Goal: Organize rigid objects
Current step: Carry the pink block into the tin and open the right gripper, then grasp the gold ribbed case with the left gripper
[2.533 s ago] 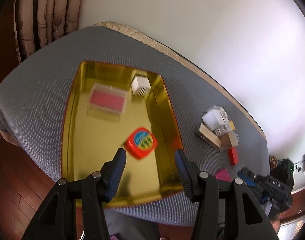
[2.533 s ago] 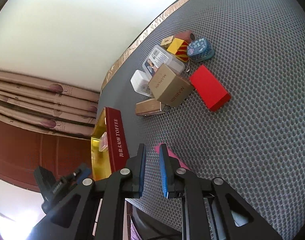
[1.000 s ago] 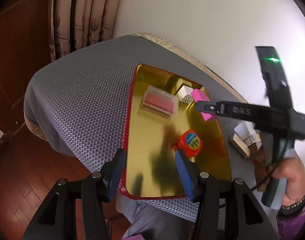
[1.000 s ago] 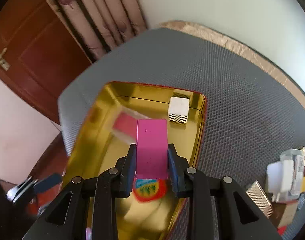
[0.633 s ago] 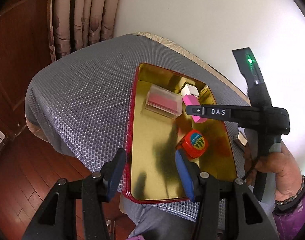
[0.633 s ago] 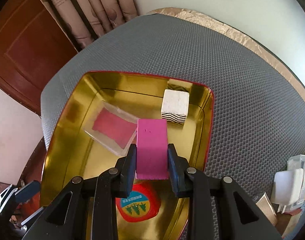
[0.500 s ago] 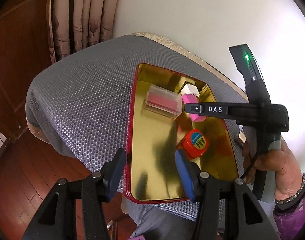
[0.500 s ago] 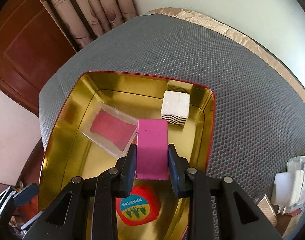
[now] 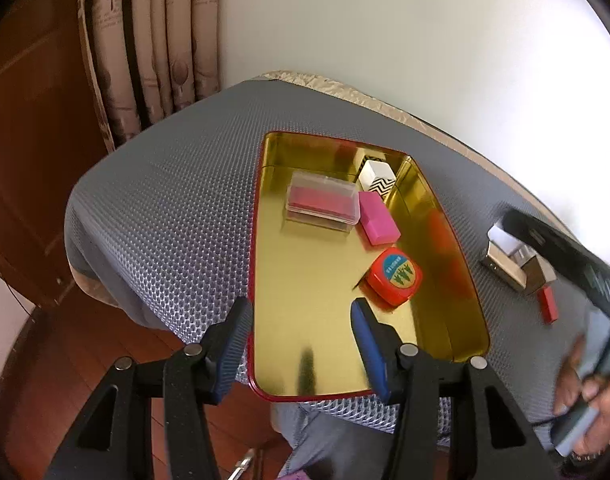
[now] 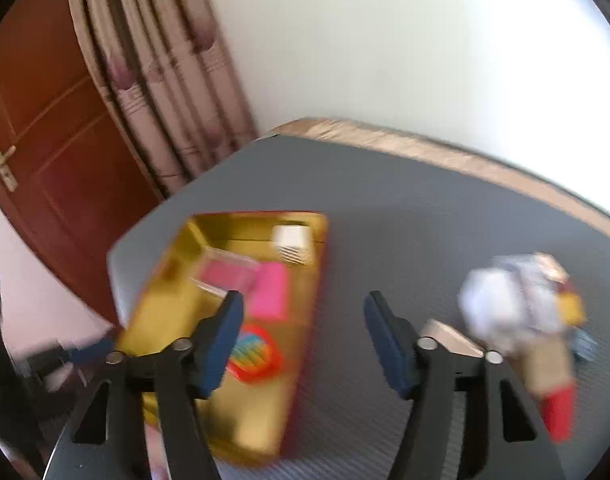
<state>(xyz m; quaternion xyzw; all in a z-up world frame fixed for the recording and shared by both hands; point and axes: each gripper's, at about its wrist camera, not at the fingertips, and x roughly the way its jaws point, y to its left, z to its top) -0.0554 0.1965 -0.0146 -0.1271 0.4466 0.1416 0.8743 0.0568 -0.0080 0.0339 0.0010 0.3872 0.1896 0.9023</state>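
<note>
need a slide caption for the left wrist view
Open left gripper over a gold tin holding four small items.

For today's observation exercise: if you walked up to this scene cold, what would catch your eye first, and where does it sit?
The shiny gold tin with its red rim, lying open on the grey mat, stands out at once. Inside it lie a bright pink block beside a clear case, a white zigzag-patterned cube at the far end and a round red tape measure nearer. A jumble of small boxes waits on the mat outside the tin.

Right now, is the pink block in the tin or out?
In: the pink block lies flat on the tin's gold floor, free of any grip.
</note>
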